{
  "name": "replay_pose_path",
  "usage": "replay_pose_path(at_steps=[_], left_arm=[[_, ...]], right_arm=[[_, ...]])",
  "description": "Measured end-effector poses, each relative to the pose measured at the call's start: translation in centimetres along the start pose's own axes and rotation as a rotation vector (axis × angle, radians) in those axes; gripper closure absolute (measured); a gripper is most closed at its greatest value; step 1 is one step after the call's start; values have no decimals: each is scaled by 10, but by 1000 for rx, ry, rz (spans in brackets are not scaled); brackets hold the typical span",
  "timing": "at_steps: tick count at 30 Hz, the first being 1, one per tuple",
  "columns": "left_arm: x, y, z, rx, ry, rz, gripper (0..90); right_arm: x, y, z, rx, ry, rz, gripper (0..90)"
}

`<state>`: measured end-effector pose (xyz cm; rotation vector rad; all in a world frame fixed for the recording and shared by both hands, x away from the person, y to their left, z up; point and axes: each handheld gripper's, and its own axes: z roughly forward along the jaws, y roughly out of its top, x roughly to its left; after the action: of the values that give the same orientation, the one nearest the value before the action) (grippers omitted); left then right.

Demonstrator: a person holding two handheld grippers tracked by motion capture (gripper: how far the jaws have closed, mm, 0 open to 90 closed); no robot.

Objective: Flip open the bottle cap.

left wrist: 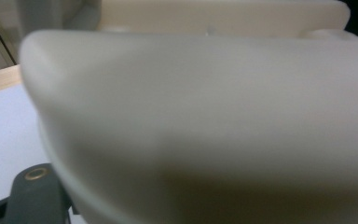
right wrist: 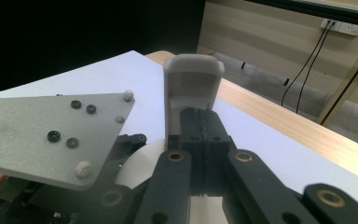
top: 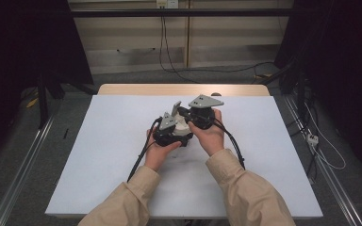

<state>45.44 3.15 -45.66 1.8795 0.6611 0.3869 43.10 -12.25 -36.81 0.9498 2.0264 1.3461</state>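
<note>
sleeves at the near edge, both hands meeting mid-table (top: 122, 155) over the white sheet. left gripper (top: 172, 132) is pressed against a cream plastic part (left wrist: 214, 121); can't tell if it's clamped (lens too close, blurred). right gripper (right wrist: 204, 140) is clenched on a small grey clip (right wrist: 191, 88) just to the right, jaws meeting. risk, my read: grey clip pinched only at its base, so any twist could lever it out. far side has wall cables.
</note>
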Motion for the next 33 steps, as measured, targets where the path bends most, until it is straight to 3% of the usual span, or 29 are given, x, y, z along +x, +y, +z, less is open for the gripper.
replay_pose_path(at_steps=[33], left_arm=[[1, 0, 0, -1, -1, 4, 184]], right_arm=[[0, 4, 13, -5, -2, 0, 900]])
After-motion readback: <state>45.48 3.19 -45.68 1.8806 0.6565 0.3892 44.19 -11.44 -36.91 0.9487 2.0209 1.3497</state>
